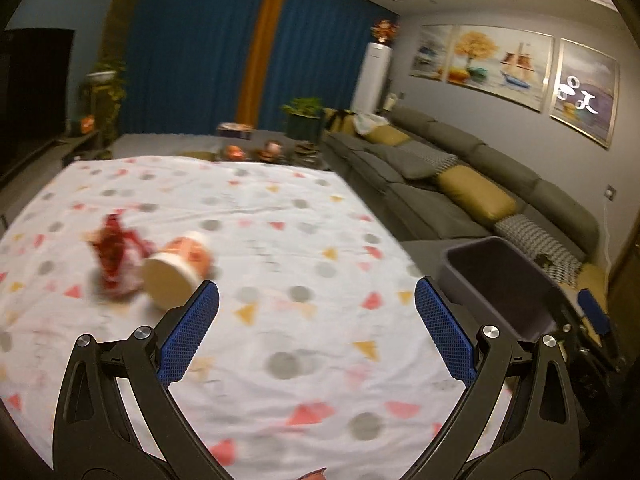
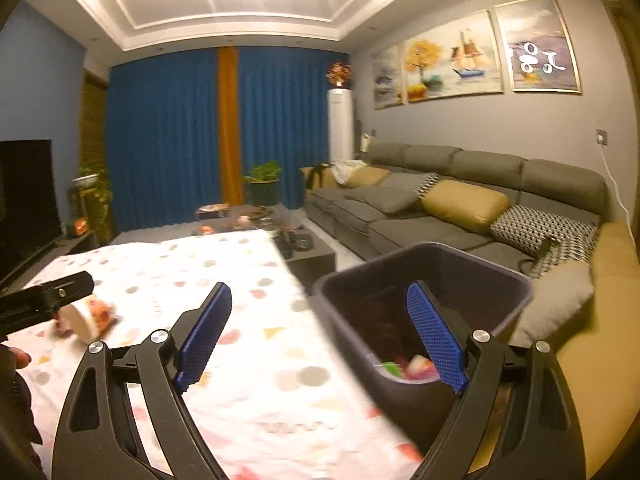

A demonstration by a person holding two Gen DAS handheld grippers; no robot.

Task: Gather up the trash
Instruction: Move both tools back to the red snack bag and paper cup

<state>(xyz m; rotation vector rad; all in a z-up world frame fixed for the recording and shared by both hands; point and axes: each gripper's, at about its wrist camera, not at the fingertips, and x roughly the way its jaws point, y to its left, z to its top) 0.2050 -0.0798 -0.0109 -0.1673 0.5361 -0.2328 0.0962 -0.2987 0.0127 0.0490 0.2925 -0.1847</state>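
Observation:
A paper cup (image 1: 176,270) with an orange print lies on its side on the patterned tablecloth (image 1: 280,216), touching a crumpled red wrapper (image 1: 116,256) on its left. My left gripper (image 1: 316,300) is open and empty, its left pad just right of the cup. A dark trash bin (image 2: 424,308) stands off the table's right edge with colourful scraps (image 2: 408,366) at its bottom. My right gripper (image 2: 320,300) is open and empty, with one finger over the cloth and the other over the bin. The cup (image 2: 90,316) also shows in the right wrist view.
A grey sofa (image 2: 460,200) with yellow and patterned cushions runs along the right wall behind the bin (image 1: 504,280). A low coffee table (image 2: 248,216) with clutter stands beyond the table. A dark TV (image 2: 24,200) fills the left side. A hand (image 2: 18,358) shows at the left edge.

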